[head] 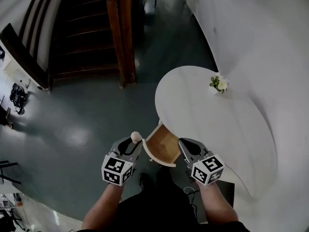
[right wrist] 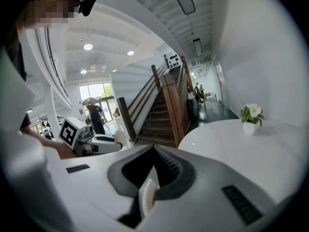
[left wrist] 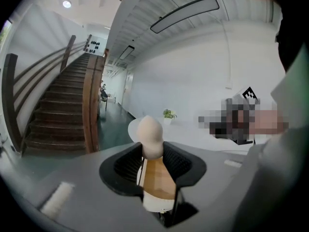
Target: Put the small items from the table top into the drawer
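Head view gives us the white round table (head: 203, 120) with its drawer (head: 164, 144) pulled open toward the person, the wooden inside bare where we can see it. We find the left gripper (head: 134, 143) just beside the drawer's left corner, over the dark floor (head: 87, 110). In the left gripper view its jaws are clamped on a small peg (left wrist: 149, 139) with a pale round head and a tan body, the head poking out past the pads. We see the right gripper (head: 184, 145) at the drawer's right side, close to the table's edge. In the right gripper view its jaws meet at the tips with nothing between them. On the table top we make out only a small pot plant (head: 218, 84) with a white flower, well apart from the drawer. A wooden staircase (head: 87, 28) rises beyond the floor
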The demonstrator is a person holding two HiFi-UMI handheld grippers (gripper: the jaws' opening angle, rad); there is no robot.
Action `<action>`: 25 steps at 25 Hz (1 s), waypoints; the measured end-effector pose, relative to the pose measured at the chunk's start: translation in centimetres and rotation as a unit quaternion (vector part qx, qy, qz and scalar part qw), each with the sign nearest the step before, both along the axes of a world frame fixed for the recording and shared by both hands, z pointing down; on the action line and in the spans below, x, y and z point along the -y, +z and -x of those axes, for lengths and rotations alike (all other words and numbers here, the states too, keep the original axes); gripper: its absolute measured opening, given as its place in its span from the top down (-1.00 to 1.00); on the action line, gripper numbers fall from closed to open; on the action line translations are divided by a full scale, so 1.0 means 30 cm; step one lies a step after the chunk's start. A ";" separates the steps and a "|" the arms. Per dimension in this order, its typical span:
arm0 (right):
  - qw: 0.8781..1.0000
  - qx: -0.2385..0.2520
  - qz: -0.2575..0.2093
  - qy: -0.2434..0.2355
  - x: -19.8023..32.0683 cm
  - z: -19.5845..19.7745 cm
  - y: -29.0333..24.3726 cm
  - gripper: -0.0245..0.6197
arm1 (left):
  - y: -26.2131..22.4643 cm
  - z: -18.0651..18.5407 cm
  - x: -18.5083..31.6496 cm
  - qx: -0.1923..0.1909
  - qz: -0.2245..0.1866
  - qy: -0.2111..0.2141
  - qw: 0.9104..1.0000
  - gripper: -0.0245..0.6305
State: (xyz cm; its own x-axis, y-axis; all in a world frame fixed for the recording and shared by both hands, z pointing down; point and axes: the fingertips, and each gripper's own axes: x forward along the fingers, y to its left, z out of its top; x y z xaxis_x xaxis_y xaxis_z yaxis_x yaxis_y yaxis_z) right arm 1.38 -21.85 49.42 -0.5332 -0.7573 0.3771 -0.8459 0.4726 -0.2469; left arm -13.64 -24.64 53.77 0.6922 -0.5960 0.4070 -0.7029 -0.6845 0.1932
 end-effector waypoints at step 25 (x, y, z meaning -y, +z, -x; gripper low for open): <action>0.995 0.024 0.084 0.044 -0.075 -0.089 0.368 0.90 | 0.497 -0.284 -0.079 0.135 0.058 0.189 0.971 0.49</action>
